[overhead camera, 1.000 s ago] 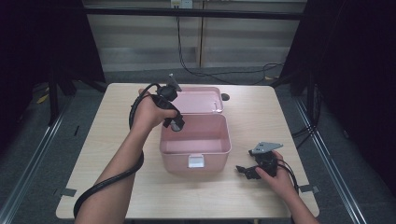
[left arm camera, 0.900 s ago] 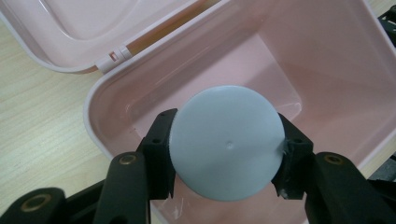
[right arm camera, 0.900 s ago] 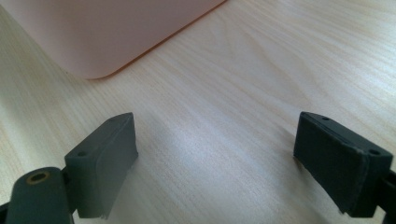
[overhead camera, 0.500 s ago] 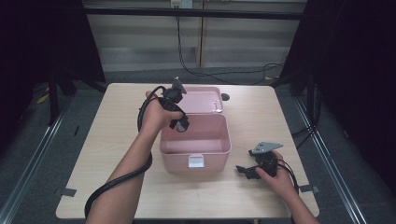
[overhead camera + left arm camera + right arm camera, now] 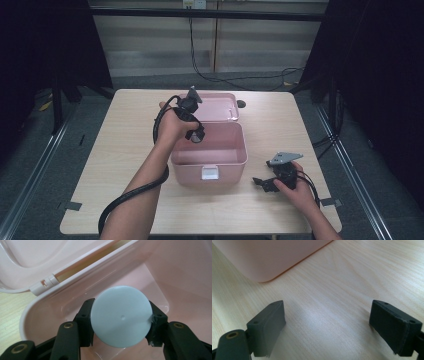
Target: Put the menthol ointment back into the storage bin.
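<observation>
Facing the lens flat-on — white round cap over pink box.

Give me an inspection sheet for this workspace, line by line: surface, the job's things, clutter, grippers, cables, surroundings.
Surface: light wooden table, bare around the box.
Job's things: pink box with its lid folded back flat; white round disc held over the box's inside.
Clutter: small dark thing at the lid's right edge, too small to tell.
Grippers: left gripper shut on the white round disc; right gripper open, low over the table, right of the box.
Cables: black cable along the left forearm; cables on the floor beyond the table.
Surroundings: dark curtains both sides, pale wall behind.
</observation>
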`<act>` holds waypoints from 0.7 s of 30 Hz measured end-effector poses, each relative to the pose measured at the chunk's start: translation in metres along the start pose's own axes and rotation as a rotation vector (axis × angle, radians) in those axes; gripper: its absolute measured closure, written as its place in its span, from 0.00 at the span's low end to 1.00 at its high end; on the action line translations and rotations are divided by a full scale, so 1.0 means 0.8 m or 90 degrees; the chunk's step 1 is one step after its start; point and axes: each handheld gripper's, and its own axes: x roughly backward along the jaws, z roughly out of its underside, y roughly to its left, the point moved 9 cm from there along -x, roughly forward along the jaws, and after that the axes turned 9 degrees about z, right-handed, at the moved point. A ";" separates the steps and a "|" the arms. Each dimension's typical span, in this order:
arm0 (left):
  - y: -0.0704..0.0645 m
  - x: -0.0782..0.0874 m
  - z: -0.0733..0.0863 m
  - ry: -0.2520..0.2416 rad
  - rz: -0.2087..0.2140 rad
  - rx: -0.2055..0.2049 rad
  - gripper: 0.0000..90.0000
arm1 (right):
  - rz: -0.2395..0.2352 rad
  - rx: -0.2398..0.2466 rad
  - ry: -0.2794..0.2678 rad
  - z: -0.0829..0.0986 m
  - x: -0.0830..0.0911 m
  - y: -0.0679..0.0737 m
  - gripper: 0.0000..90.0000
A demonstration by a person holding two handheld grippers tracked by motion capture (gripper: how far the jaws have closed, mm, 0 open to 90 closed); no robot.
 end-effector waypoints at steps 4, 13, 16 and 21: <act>-0.001 -0.004 0.000 0.003 -0.001 0.004 0.56 | 0.000 0.000 0.000 0.000 0.000 0.000 0.14; -0.001 -0.015 -0.004 0.000 -0.010 0.005 0.56 | 0.000 0.001 -0.001 0.000 0.000 0.000 0.14; 0.000 -0.019 -0.005 -0.001 -0.012 0.004 0.56 | 0.000 0.001 -0.001 0.000 0.000 0.000 0.14; 0.000 -0.026 -0.005 0.006 -0.009 0.010 0.56 | -0.001 0.000 -0.001 0.000 0.000 0.000 0.14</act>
